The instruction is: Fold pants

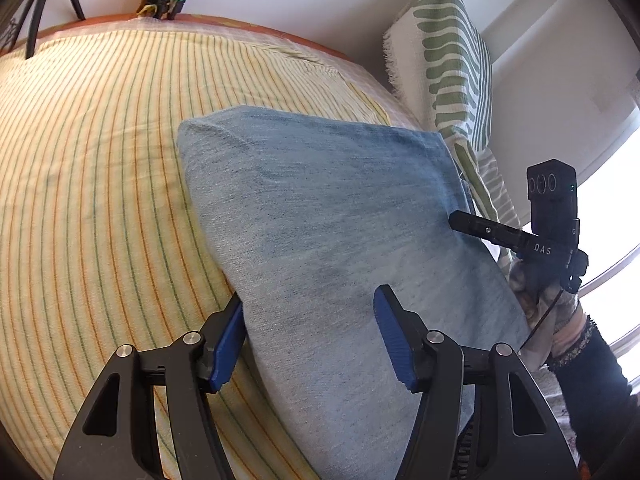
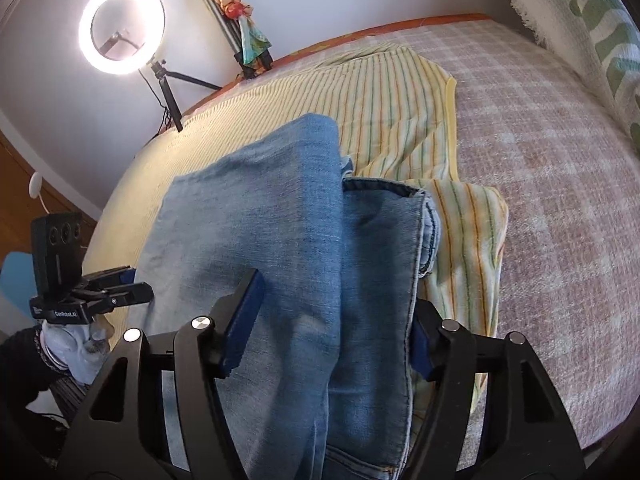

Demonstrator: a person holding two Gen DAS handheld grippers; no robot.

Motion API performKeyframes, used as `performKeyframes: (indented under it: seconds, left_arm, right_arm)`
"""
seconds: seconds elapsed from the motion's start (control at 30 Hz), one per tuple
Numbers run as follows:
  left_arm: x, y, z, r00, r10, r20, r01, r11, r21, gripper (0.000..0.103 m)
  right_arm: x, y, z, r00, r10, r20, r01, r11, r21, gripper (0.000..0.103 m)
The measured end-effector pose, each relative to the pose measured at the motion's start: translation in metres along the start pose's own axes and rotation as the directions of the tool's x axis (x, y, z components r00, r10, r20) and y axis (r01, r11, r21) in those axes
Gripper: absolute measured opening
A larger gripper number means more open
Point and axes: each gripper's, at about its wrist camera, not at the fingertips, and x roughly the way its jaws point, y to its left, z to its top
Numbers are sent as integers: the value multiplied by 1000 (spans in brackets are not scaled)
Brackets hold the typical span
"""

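Observation:
Light blue denim pants [image 1: 328,216] lie folded on a yellow striped cloth [image 1: 100,184] on the bed. My left gripper [image 1: 308,328] is open, its blue-padded fingers straddling the pants' near left edge. My right gripper [image 2: 336,312] is open too, its fingers either side of the layered denim [image 2: 280,216], whose hem and seam edge [image 2: 420,232] lie at the right. The right gripper also shows in the left wrist view [image 1: 472,224] at the pants' right edge, and the left gripper shows in the right wrist view [image 2: 120,288] at their left edge.
A green-patterned white blanket [image 1: 452,60] hangs at the bed's right side. A checked pinkish bedspread [image 2: 552,184] lies under the striped cloth. A lit ring light [image 2: 122,28] on a tripod and a folded tripod [image 2: 236,20] stand by the wall. A bright window is at the right.

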Motion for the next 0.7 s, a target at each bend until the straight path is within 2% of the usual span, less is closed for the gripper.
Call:
performKeyframes:
  seconds: [0.13, 0.17, 0.2, 0.27, 0.4, 0.5, 0.57, 0.7]
  left_arm:
    - [4, -10, 1, 999, 35, 10, -35, 998, 51, 56]
    - [5, -13, 1, 999, 41, 16, -42, 997, 65, 47]
    - [5, -14, 2, 999, 49, 22, -50, 996, 78, 40]
    - [6, -14, 2, 999, 39, 24, -41, 995, 88, 39]
    - [7, -8, 2, 999, 20, 26, -22, 998, 62, 39]
    - [11, -2, 5, 1000, 10, 25, -10, 1000, 19, 46]
    - [11, -4, 6, 999, 16, 36, -17, 1000, 21, 45]
    - [10, -12, 5, 997, 38, 67, -42, 997, 68, 24]
  right_arm:
    - [-6, 10, -1, 999, -49, 13, 50, 998, -47, 48]
    - [-7, 13, -1, 998, -66, 17, 67, 996, -60, 44]
    - [-7, 16, -1, 997, -76, 18, 77, 994, -72, 44]
    - [-7, 19, -2, 995, -94, 24, 96, 990, -99, 44]
    - [-5, 15, -3, 995, -96, 32, 97, 993, -63, 52]
    - [-4, 20, -4, 992, -123, 34, 126, 989, -76, 54]
    - [-4, 24, -3, 990, -141, 31, 143, 987, -78, 48]
    - [-11, 34, -2, 976, -211, 46, 215, 971, -103, 30]
